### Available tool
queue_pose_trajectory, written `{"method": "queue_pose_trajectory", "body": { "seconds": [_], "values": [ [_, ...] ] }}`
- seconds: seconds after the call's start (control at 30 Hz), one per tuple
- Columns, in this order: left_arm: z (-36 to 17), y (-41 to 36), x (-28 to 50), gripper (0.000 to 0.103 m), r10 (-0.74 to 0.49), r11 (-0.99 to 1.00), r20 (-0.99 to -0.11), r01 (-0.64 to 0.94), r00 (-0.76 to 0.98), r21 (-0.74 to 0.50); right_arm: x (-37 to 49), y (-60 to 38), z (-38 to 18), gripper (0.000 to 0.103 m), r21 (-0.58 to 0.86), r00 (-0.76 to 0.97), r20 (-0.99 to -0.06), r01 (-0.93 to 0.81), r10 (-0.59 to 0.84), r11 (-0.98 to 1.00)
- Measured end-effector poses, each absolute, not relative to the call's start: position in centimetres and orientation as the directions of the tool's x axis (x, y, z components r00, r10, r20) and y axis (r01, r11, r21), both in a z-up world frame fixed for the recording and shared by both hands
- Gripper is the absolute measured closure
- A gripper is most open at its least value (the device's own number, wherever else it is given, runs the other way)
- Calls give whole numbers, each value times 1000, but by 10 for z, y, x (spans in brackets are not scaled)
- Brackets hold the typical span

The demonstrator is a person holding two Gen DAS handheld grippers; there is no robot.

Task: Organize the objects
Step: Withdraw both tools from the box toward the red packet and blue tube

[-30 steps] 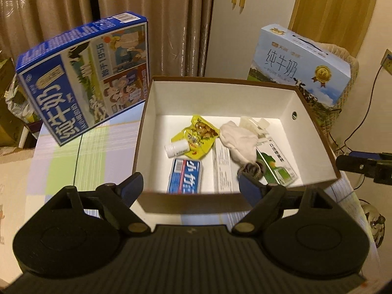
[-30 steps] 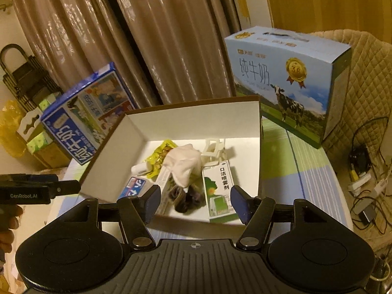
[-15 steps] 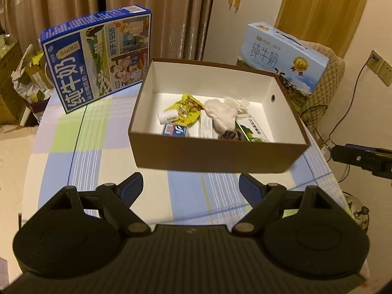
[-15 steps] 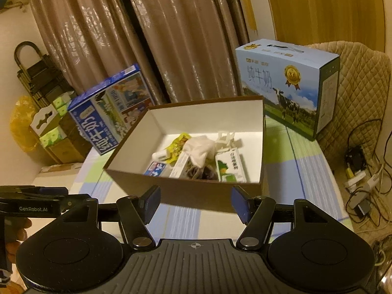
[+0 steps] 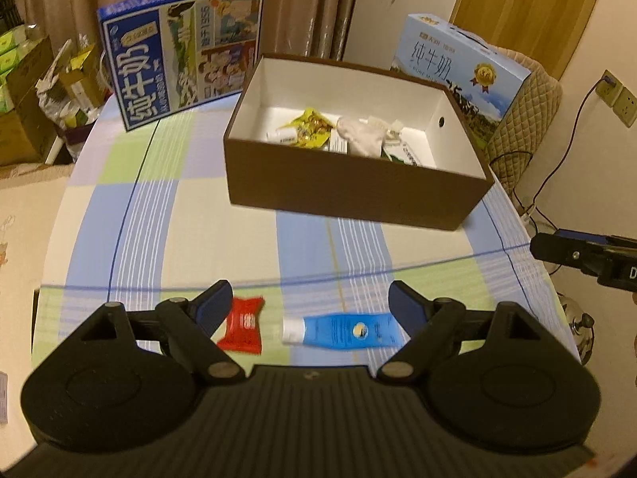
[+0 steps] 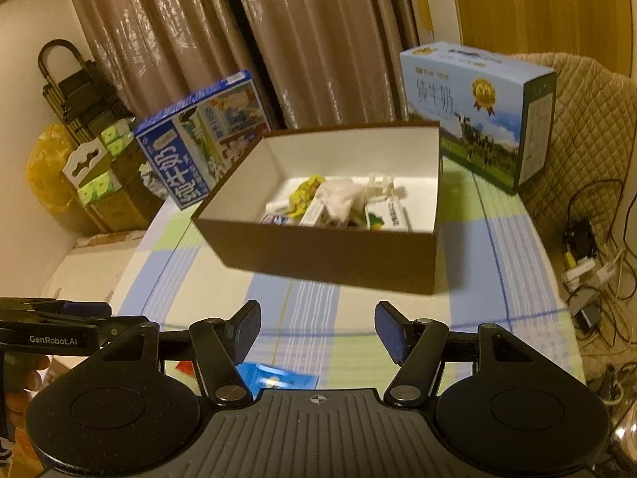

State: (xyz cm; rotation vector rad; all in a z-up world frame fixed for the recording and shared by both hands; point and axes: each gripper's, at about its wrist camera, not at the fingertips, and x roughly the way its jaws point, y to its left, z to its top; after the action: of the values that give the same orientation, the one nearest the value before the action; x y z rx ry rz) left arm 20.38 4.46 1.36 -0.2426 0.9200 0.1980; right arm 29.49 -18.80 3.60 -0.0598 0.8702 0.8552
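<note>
with both the left hand-held gripper (image 5: 310,304) and the right hand-held gripper (image 6: 316,332) spread wide and holding nothing, the step looks like picking up the blue tube (image 5: 340,330) beside the red packet (image 5: 243,324) on the desk (image 5: 191,239) for the brown box (image 5: 350,193).

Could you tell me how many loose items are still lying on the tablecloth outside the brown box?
2: a red packet near the left tool, and a blue tube to its right, both in front of the brown box. The tool bodies may hide others.
</note>
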Motion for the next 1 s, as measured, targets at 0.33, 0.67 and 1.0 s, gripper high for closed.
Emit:
{"method": "queue_pose_trajectory", "body": {
  "seconds": [0.33, 0.67, 1.0],
  "values": [
    [1, 39, 179, 15, 84, 940, -824, -319, 561, -122, 275, -192, 19, 42, 282, 289, -721, -709, 630, 646],
    [-13, 34, 171, 15, 89, 929, -843, -349, 530, -121, 258, -187, 2, 42, 240, 240, -748, -770, 618, 590],
    [-28, 30, 167, 15, 88, 934, -861, -342, 501, -103, 257, -182, -18, 42, 238, 209, -779, -773, 591, 588]
  ]
}}
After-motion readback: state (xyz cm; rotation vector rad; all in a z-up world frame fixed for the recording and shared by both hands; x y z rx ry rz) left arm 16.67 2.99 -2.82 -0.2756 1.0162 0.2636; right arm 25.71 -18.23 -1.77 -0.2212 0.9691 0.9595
